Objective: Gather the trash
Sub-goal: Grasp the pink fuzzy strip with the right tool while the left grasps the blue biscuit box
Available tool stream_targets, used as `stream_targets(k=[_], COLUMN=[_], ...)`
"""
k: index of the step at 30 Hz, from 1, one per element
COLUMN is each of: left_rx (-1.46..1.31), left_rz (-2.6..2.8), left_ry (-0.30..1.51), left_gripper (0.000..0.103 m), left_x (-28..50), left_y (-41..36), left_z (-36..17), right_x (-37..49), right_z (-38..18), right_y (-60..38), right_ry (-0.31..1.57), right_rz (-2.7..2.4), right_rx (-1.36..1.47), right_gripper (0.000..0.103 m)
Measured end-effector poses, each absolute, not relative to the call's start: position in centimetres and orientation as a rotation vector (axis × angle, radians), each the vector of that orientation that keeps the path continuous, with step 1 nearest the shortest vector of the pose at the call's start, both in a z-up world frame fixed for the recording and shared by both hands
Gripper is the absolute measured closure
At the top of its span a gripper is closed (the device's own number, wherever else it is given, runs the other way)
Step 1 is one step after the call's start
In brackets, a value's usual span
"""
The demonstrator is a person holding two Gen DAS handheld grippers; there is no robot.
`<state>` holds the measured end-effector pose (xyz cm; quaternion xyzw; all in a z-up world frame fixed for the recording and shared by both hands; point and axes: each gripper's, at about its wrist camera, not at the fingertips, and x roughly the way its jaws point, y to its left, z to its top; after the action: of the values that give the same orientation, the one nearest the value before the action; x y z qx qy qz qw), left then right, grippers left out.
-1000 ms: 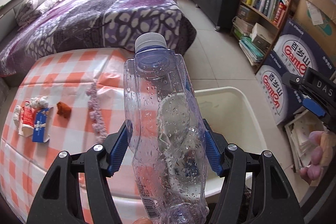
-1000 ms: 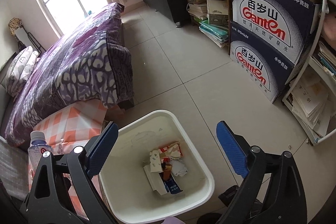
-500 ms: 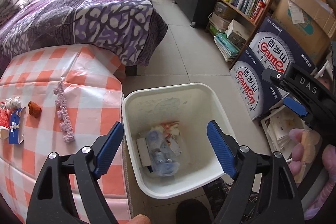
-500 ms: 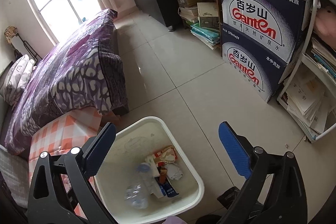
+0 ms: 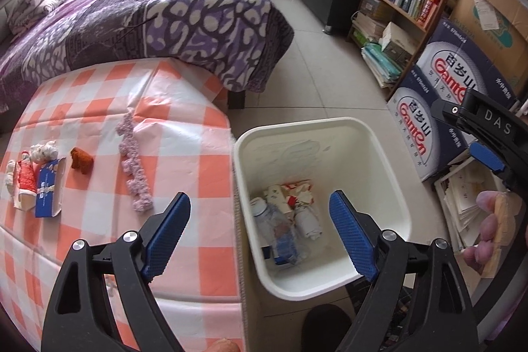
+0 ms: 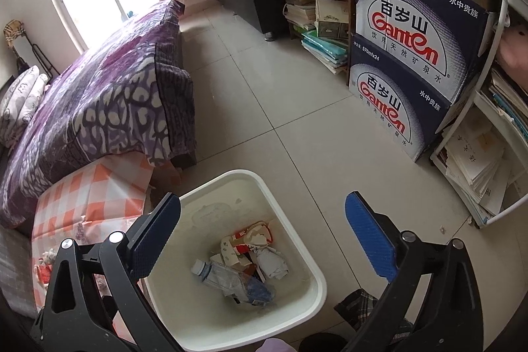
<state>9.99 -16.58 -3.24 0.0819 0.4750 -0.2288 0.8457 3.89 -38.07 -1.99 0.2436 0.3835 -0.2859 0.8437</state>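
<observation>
Left gripper (image 5: pixel 259 220): jaws wide, empty | right gripper (image 6: pixel 262 226): jaws wide, empty | clear crumpled plastic bottle (image 6: pixel 231 281) lies in white square plastic bin (image 6: pixel 316 279) | risk: lilac crocheted strip (image 5: pixel 133 167) on checked counter (image 5: pixel 184 134) may slip a loose pinch

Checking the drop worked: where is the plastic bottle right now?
The plastic bottle lies on its side in the white bin, left of the crumpled paper, seen in both wrist views.
</observation>
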Motion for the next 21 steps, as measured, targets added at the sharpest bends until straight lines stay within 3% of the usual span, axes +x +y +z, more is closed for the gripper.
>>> stream_targets(k=[10,21], left_rx=[0.305,0.27], left_rz=[-0.245,0.014], left_ry=[1.052,1.129], left_gripper=[0.016,0.016], left_x=[12.6,18.3], left_y=[-12.2,-0.9], left_z=[-6.4,-9.1], right_x=[6.5,11.1], right_z=[-3.0,-4.4], right_y=[-35.0,-28.3], right_ry=[0.877,0.953], right_rz=[-0.558,-0.455], right_rx=[0.483,0.391], right_gripper=[0.007,0.007])
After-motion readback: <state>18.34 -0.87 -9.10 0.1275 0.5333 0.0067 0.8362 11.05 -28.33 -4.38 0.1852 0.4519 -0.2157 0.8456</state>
